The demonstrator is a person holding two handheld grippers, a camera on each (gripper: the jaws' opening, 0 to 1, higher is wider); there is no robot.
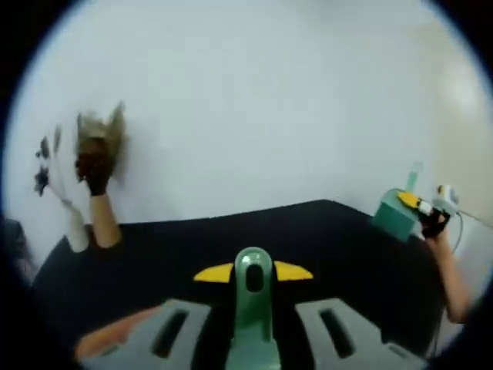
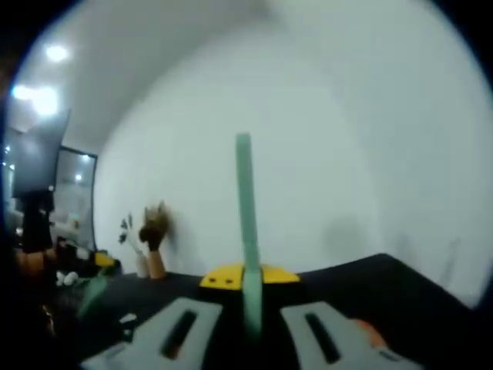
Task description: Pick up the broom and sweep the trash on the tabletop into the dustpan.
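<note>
Left gripper (image 1: 253, 327) pinches the dustpan handle (image 1: 253, 308) bottom centre; right gripper (image 2: 250, 327) pinches the broom handle (image 2: 245, 223), long axis rising toward frame top.

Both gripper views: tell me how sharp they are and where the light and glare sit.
Left gripper view: soft throughout, strong fisheye bend; the white wall is evenly lit, and the green handle between the jaws is blurred. Right gripper view: also soft; ceiling lights flare at upper left, the green stick smears, and the dark tabletop loses detail.
</note>
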